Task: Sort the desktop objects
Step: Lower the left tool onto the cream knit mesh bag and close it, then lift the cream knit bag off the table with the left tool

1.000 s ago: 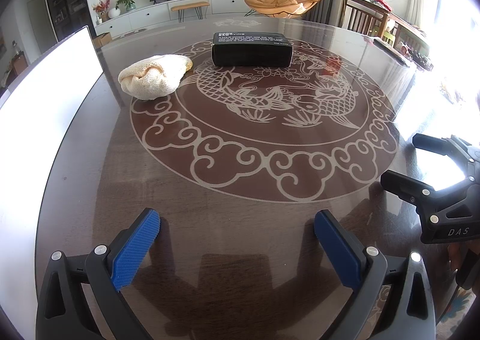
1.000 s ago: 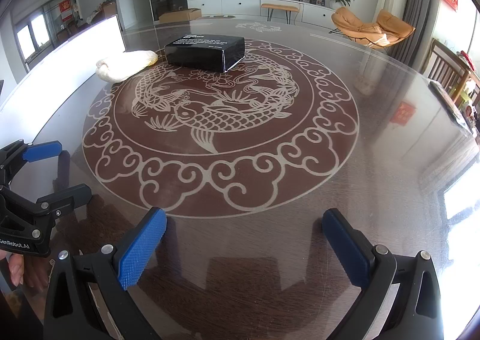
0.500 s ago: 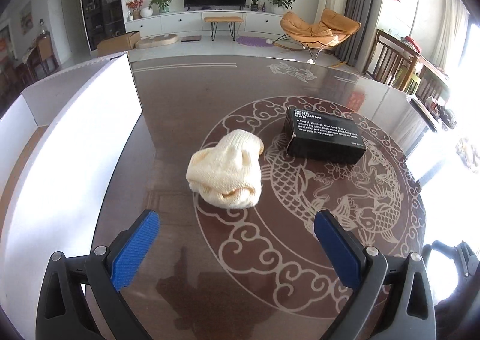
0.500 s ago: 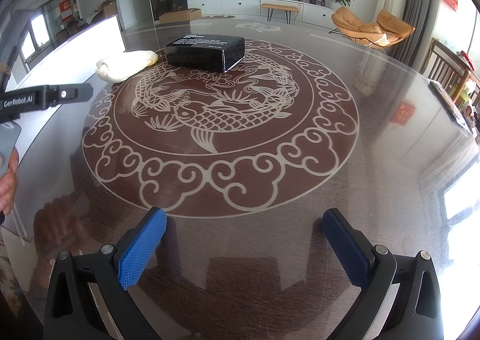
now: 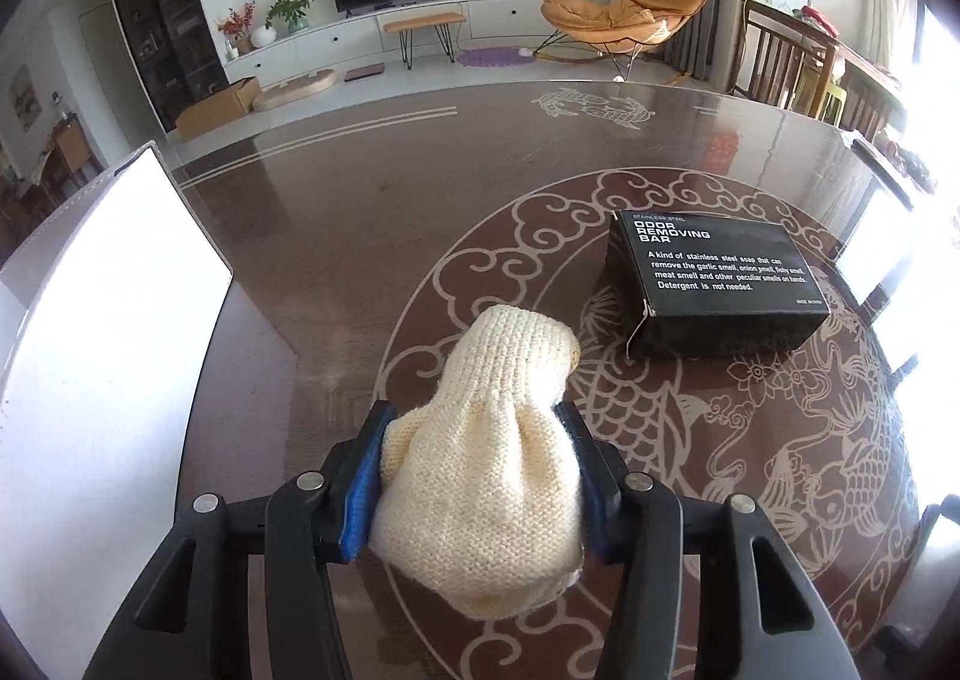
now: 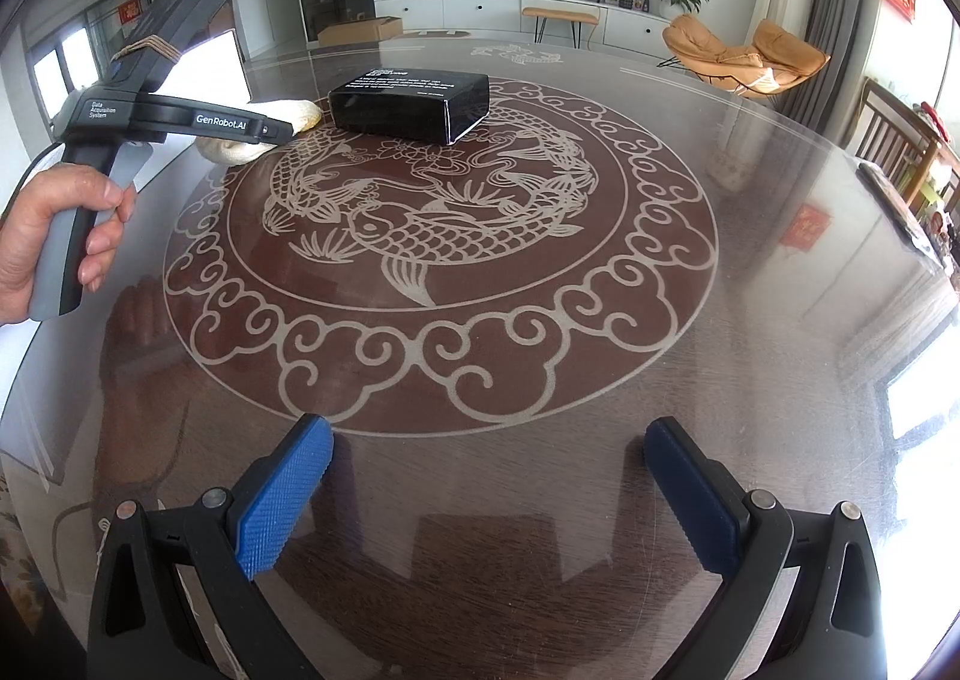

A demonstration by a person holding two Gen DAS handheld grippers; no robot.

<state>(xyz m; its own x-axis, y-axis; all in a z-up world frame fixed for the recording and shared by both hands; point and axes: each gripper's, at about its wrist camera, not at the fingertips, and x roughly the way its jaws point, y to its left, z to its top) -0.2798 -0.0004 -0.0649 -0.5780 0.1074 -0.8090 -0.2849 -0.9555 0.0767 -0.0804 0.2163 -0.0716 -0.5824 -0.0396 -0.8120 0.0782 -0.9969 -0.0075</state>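
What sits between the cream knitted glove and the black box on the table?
Nothing: in the left wrist view only bare patterned table separates the cream knitted glove from the black box. They lie close but apart.

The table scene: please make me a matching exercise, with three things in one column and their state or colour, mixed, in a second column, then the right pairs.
Things:
1. knitted item
2. box
3. right gripper

States:
a. black, lying on the table
b. open, nothing between its pads
c. cream, between the closing pads of the left gripper

Pairs: 1-c, 2-a, 3-b
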